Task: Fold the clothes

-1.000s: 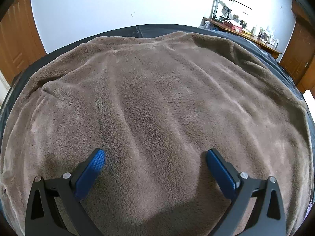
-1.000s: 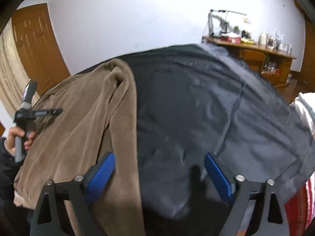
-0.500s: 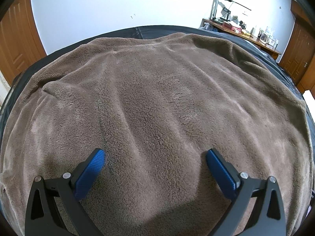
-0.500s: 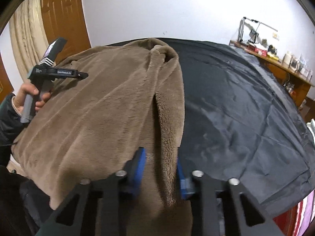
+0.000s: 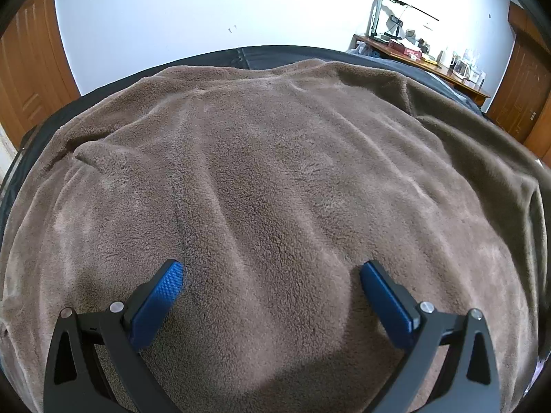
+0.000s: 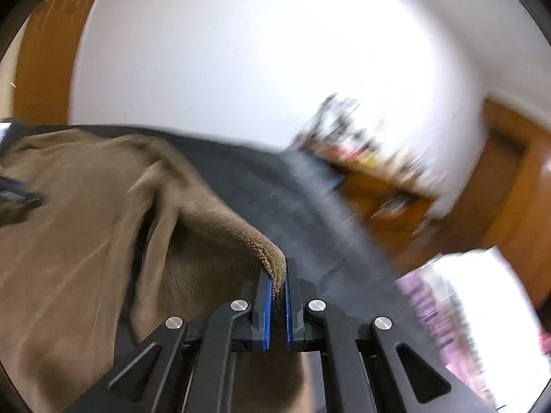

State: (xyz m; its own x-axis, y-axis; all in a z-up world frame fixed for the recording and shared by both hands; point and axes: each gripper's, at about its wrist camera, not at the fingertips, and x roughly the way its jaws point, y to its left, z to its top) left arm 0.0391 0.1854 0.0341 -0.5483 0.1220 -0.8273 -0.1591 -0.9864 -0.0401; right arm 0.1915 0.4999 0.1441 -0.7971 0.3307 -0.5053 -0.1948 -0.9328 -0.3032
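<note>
A brown fleece garment (image 5: 275, 186) lies spread over a dark sheet and fills the left wrist view. My left gripper (image 5: 270, 275) is open, its blue pads just above the fleece near its front part. In the right wrist view my right gripper (image 6: 278, 275) is shut on the garment's right edge (image 6: 220, 216) and lifts it off the dark sheet (image 6: 275, 186), so the fabric rises in a ridge toward the jaws. The left gripper (image 6: 17, 199) shows blurred at the far left of that view.
A wooden desk (image 5: 420, 58) with small items and a lamp stands at the back right by the white wall. Wooden doors (image 5: 24, 69) flank the room on the left and on the right (image 5: 520, 99). The right wrist view is motion blurred.
My right gripper closed on the garment's right edge and has lifted it, swinging fast. The garment's right side has shifted in the left wrist view. My left gripper has stayed open and still.
</note>
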